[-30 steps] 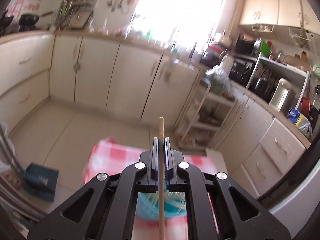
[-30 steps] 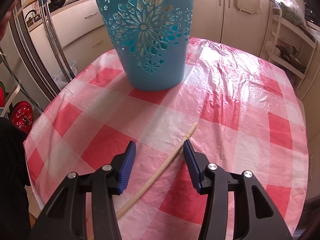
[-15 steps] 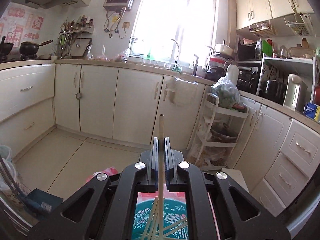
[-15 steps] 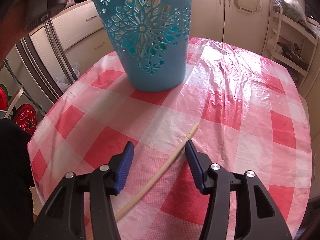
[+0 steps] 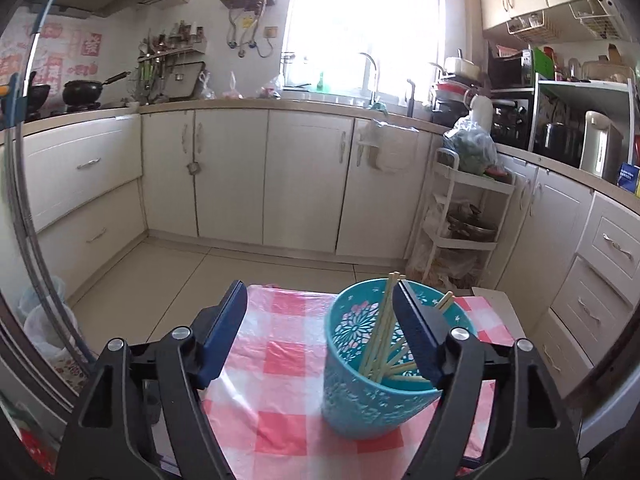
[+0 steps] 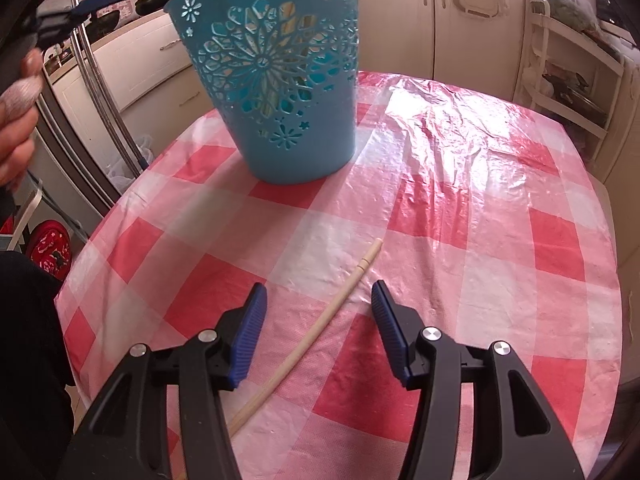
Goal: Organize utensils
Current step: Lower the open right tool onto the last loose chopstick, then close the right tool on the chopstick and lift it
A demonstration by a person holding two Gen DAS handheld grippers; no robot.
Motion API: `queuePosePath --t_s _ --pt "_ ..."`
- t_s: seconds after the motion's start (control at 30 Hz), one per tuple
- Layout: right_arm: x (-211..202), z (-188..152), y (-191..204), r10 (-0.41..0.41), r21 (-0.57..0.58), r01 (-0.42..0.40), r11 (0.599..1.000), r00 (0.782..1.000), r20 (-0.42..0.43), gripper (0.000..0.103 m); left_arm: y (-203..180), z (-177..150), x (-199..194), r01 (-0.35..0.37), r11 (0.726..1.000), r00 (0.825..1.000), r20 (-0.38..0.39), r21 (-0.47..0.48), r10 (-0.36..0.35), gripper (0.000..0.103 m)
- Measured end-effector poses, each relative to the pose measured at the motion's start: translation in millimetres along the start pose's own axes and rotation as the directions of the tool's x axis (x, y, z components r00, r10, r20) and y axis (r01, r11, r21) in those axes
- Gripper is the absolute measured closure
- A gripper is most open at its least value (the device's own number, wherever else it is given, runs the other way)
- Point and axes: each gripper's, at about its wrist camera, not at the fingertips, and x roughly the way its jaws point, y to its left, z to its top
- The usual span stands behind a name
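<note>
A teal cut-out basket [image 5: 372, 364] stands on the red-checked tablecloth [image 5: 280, 364] and holds several wooden chopsticks [image 5: 380, 340]. My left gripper [image 5: 320, 332] is open and empty above the basket's left rim. In the right wrist view the basket [image 6: 276, 80] stands at the far left of the table. One wooden chopstick [image 6: 320, 328] lies on the cloth [image 6: 480, 200]. My right gripper [image 6: 318, 336] is open, low over the cloth, with its fingers on either side of the chopstick.
The round table's edge [image 6: 80, 264] curves close on the left. Cream kitchen cabinets [image 5: 304, 176] and a white wheeled rack [image 5: 460, 216] stand beyond the table. The person's hand [image 6: 16, 120] shows at the left edge.
My left gripper held a chopstick upright over the basket, then opened; the chopstick now stands in the basket with the others. My right gripper has barely moved around the lying chopstick.
</note>
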Motion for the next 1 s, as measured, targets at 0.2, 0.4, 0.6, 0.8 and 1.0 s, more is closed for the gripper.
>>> queuePosePath --t_s 0.2,0.4,0.6,0.8,1.0 --pt "-0.2 -4.5 11.4 -0.095 -0.022 0.094 0.995 0.995 -0.014 0.048 57.2 -28.8 0.7 -0.08 0.987 0.995 -0.072 -0.142 0.07 0.025" --pt "3.2 2.4 30.5 -0.056 -0.212 0.038 0.977 0.995 -0.081 0.086 90.0 -38.5 13.2 -0.087 0.962 0.986 -0.157 -0.258 0.047 0.025" --pt "8.1 19.4 24.2 -0.088 -0.346 0.012 0.938 0.975 -0.205 0.087 90.2 -39.0 11.1 -0.061 0.959 0.989 -0.147 -0.278 0.02 0.025" --pt "9.1 22.1 8.5 -0.122 -0.155 0.092 0.984 0.972 -0.2 0.069 86.2 -41.5 18.4 -0.067 0.96 0.983 -0.181 -0.272 0.017 0.025" --pt "8.3 21.7 19.6 -0.086 -0.128 0.061 0.99 0.977 -0.196 0.095 83.8 -44.0 20.7 -0.073 0.965 0.98 -0.198 -0.252 0.022 0.025"
